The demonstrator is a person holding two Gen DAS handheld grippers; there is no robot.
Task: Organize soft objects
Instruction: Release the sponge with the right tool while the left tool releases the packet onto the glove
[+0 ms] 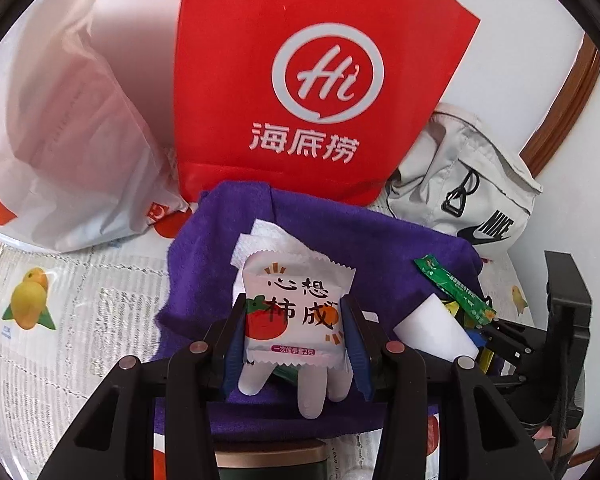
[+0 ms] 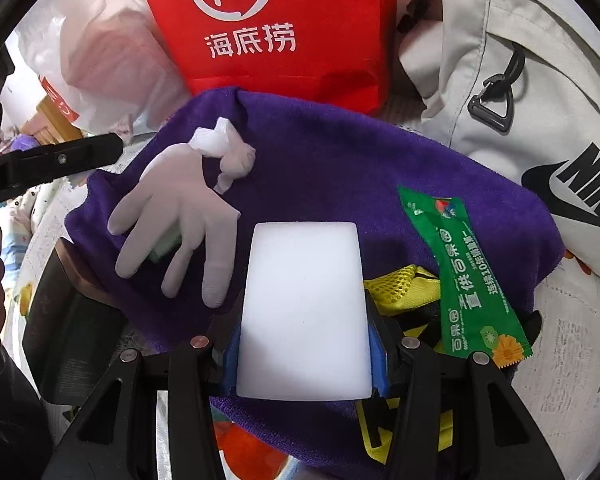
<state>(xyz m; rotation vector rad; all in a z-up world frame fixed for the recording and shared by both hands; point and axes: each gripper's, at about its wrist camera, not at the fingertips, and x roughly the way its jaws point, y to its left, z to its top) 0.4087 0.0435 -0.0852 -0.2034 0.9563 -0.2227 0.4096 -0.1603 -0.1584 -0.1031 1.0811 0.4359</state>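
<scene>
Through the left wrist camera, the left tool (image 1: 294,340) is clenched on a white sachet printed with a red tomato and black characters (image 1: 296,308), its blue pads pressing both side edges; pale glove fingers (image 1: 312,388) hang out below the sachet, so the packet and glove look caught together. The sachet sits right between the tool's tips, above the purple fleece towel (image 1: 380,240), with a folded white paper napkin (image 1: 272,242) lying just behind it. I judge the step in hand to be lifting this soft item off the towel; the next move calls for carrying it to one of the bags behind, perhaps the red non-woven bag with the white logo (image 1: 300,80), without letting the glove slip free. Through the right wrist camera, the right tool (image 2: 304,352) is clamped on a white rectangular foam sponge block (image 2: 304,300), held centred between its tips over the same towel. A long green snack sachet (image 2: 460,276) lies just beside it on the right, a pale glove (image 2: 180,208) nearby on the left.
</scene>
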